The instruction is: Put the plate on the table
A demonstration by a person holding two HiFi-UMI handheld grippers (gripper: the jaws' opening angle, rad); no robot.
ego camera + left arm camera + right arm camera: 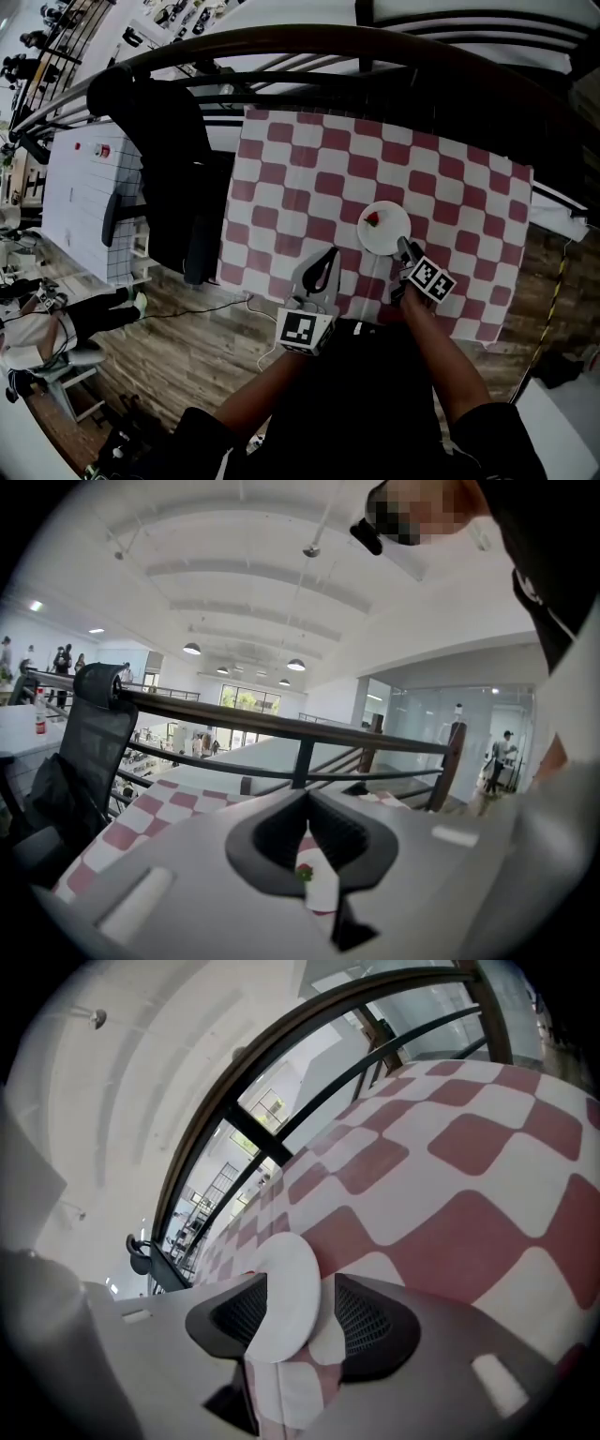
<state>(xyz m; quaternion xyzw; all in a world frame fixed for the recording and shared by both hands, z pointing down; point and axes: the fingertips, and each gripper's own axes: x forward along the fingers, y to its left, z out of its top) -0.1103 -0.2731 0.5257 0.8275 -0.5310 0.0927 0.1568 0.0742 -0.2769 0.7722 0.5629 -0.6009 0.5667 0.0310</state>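
Observation:
A small white plate (pixel 384 228) with a red and green bit of food (pixel 372 218) lies flat on the red-and-white checked tablecloth (pixel 309 150), near the table's front edge. My right gripper (pixel 406 251) is at the plate's near rim. In the right gripper view the plate (pixel 291 1288) stands between the spread jaws of that gripper (pixel 300 1312), with cloth showing in the gap on the right side. My left gripper (pixel 323 265) hovers to the left of the plate, its fingertips together and nothing held. Past its jaws (pixel 307 841) a sliver of the plate (pixel 322 888) shows.
A black office chair (pixel 169 159) draped with a dark jacket stands at the table's left side. A dark curved railing (pixel 328 42) runs behind the table. A white table (pixel 80 187) and a seated person (pixel 56 328) are further left, on the wooden floor.

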